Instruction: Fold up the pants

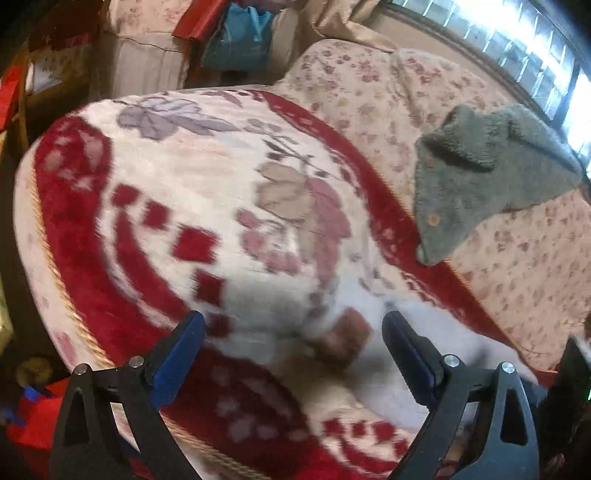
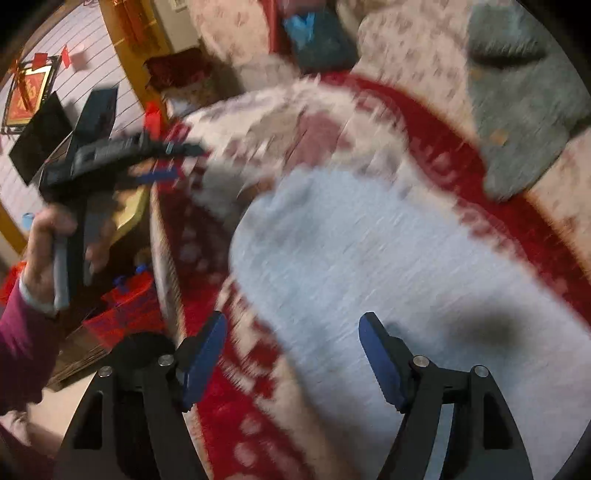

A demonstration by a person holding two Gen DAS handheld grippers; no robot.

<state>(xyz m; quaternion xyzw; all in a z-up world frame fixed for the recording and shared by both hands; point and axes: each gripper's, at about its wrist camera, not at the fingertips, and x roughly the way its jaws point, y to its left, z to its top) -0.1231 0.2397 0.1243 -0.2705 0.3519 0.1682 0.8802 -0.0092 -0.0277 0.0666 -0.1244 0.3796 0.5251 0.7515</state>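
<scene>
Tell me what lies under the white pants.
The white pants lie on a red and cream floral blanket, which shows all around them. The part of the blanket beneath them is covered, so anything else underneath cannot be seen. The picture is blurred.

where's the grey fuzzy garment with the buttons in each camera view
Left wrist view: the grey garment lies right of centre in the upper half, on the pink flowered cover, its lower corner touching the red blanket's border.
Right wrist view: the grey garment is at the top right, blurred, just past the same red border.
Shared landmark: the blue bag at the top, in the right wrist view.
</scene>
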